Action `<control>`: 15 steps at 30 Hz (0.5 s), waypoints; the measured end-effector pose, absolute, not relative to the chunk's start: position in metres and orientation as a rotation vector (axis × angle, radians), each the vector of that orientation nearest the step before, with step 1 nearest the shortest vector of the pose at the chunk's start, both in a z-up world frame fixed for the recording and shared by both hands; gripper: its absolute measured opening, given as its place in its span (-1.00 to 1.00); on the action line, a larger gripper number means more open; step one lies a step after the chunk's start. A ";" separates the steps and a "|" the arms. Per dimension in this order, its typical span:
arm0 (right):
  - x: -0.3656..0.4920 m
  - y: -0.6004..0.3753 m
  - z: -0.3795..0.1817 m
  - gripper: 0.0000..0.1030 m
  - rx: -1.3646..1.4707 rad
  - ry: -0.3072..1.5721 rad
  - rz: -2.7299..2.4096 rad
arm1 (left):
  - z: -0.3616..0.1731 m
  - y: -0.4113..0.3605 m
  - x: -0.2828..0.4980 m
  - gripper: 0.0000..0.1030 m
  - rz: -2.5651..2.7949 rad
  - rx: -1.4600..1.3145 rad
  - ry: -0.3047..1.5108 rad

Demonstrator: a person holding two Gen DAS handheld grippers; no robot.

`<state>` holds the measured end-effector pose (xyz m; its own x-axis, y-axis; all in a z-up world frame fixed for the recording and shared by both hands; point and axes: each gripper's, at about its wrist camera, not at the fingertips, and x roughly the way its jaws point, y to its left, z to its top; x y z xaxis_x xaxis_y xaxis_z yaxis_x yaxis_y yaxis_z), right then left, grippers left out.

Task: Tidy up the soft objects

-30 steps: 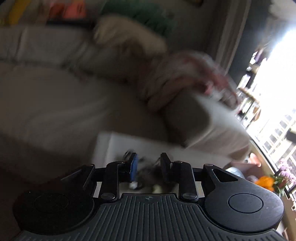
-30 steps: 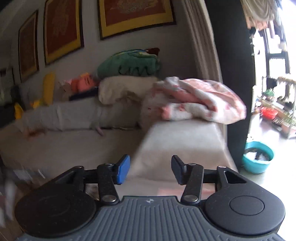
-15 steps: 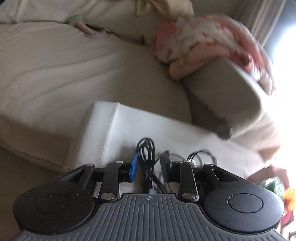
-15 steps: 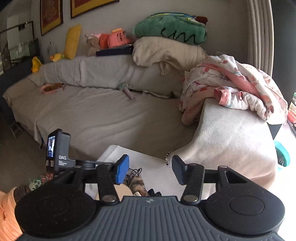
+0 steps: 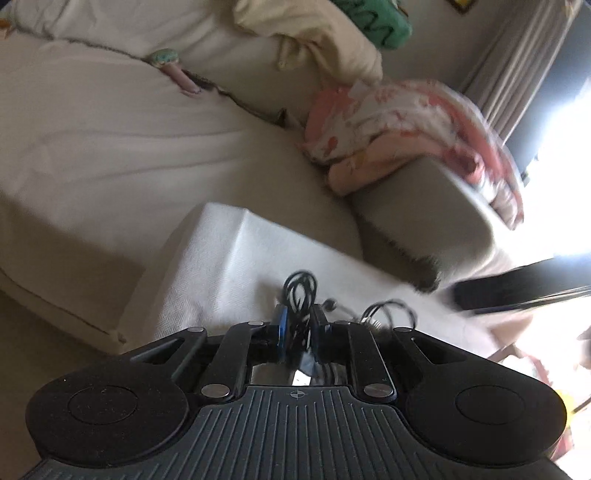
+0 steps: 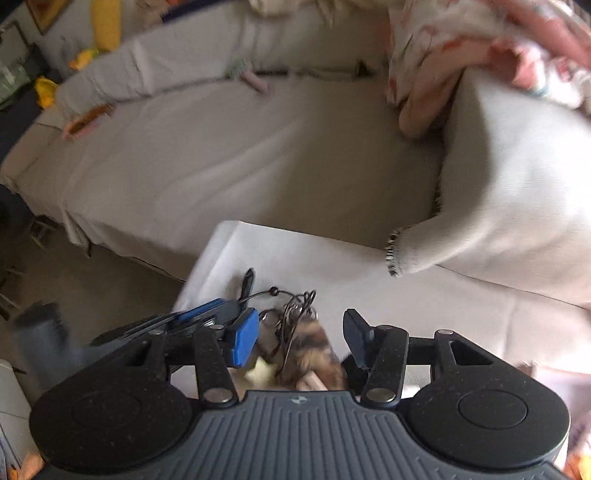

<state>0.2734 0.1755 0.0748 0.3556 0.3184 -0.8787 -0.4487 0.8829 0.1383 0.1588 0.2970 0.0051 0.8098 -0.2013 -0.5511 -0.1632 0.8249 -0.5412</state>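
A coiled black cable [image 5: 300, 295] lies on a white-covered table [image 5: 229, 266] in front of the sofa. My left gripper [image 5: 298, 330] is shut on this cable, its blue and black fingers pinching the loops. A second cable loop [image 5: 388, 314] lies to its right. In the right wrist view my right gripper [image 6: 301, 338] is open above a brown furry object [image 6: 314, 354] and the cable bundle [image 6: 295, 310]; my left gripper [image 6: 221, 314] shows at the left. A pink and white blanket [image 5: 399, 140] lies on the sofa arm.
The grey-covered sofa [image 6: 221, 158] stretches behind the table. A cream cushion [image 5: 321, 40] and a green plush [image 5: 373, 18] sit on its back. A small pink toy [image 5: 177, 74] lies in the seat crease. Yellow plush items [image 6: 105, 22] are far left.
Both grippers have dropped toward the white table. My left gripper's fingers have closed onto the black cable. My right gripper has tilted down from the sofa view to over the furry object, still open.
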 end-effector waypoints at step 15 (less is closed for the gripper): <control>0.240 0.163 0.138 -0.96 -0.003 0.932 0.694 | 0.017 0.321 0.141 -0.65 0.019 -0.699 0.521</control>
<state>0.2401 0.1627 0.1376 0.3973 0.5469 -0.7369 -0.5494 0.7850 0.2863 0.1407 0.3205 0.0169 0.8725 -0.1546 -0.4635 -0.1871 0.7707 -0.6091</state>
